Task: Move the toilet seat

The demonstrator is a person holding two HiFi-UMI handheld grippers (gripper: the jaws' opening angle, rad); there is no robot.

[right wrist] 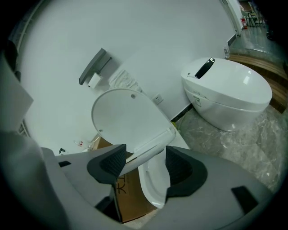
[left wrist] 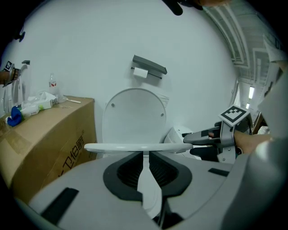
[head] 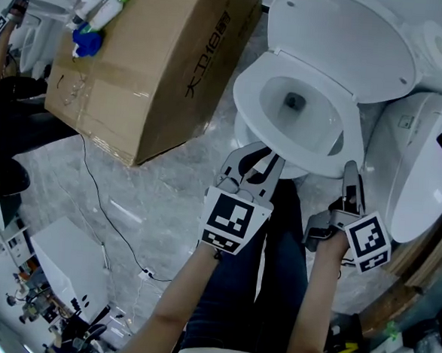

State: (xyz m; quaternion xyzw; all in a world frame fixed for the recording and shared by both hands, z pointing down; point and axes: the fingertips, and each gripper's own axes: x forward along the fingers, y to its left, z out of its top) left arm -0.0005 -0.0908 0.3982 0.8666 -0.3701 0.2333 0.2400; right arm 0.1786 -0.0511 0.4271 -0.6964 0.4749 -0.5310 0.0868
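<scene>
Over grey floor [head: 159,198], the toilet seat [left wrist: 130,147] lies just past the narrow left tool [left wrist: 145,156] and inside the wide right tool [right wrist: 145,162].

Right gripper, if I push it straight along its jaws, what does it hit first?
Most likely the toilet seat: its rim crosses the gap of the right gripper's open jaws, at or just past the tips. The raised lid stands behind.
</scene>
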